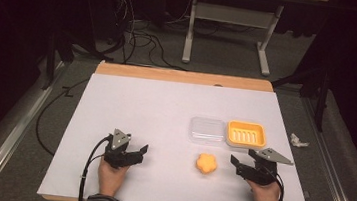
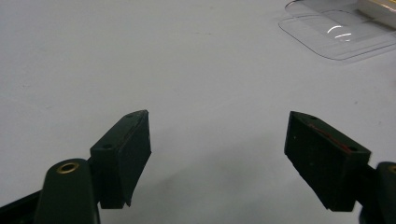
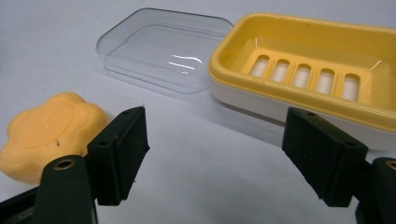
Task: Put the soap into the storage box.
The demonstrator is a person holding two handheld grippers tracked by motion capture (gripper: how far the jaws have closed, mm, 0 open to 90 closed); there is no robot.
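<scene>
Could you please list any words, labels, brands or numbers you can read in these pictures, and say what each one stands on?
None can be read.
Orange flower-shaped soap: a faint raised mark on its top face, too blurred to read.
Yellow soap dish: slots in its floor, no lettering to be seen.
Clear lid: no print to be seen.
White table: no marks or labels to be seen.

Orange flower-shaped soap (image 1: 206, 163) lies flat near the yellow dish (image 1: 247, 134).
</scene>
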